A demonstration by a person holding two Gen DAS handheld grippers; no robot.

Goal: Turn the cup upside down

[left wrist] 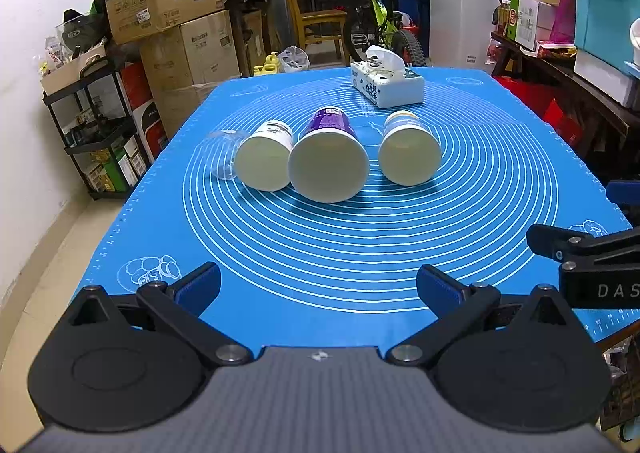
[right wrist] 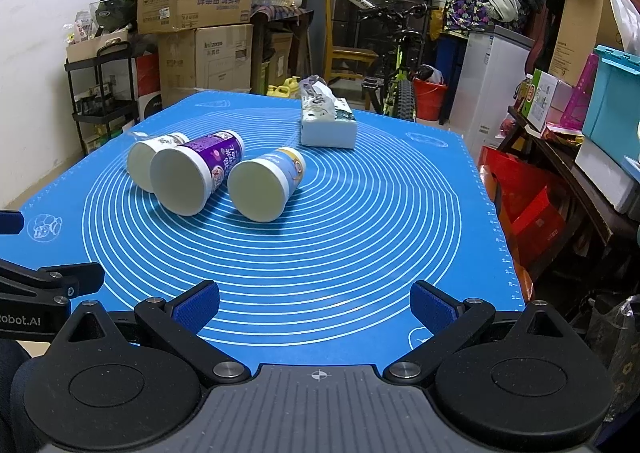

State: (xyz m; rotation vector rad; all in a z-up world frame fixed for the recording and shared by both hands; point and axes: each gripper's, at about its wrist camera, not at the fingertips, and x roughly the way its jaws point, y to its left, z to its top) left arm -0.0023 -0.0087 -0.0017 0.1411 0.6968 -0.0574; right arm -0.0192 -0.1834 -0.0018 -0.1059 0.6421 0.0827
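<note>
Three paper cups lie on their sides on the blue mat (left wrist: 320, 245), open mouths toward me: a white one (left wrist: 264, 161) at left, a purple one (left wrist: 328, 165) in the middle touching it, and a blue-banded one (left wrist: 409, 153) apart at right. They also show in the right wrist view: white (right wrist: 142, 165), purple (right wrist: 188, 181), blue-banded (right wrist: 260, 189). A clear plastic cup (left wrist: 224, 155) lies left of the white one. My left gripper (left wrist: 319, 289) is open and empty, near the mat's front edge. My right gripper (right wrist: 315, 307) is open and empty, beside it.
A tissue box (left wrist: 387, 85) sits at the mat's far side, also in the right wrist view (right wrist: 328, 121). The right gripper's body (left wrist: 592, 265) shows at the right of the left view. Cardboard boxes (left wrist: 168, 1), a black shelf (left wrist: 100, 125) and a bicycle (left wrist: 380, 21) stand beyond the table.
</note>
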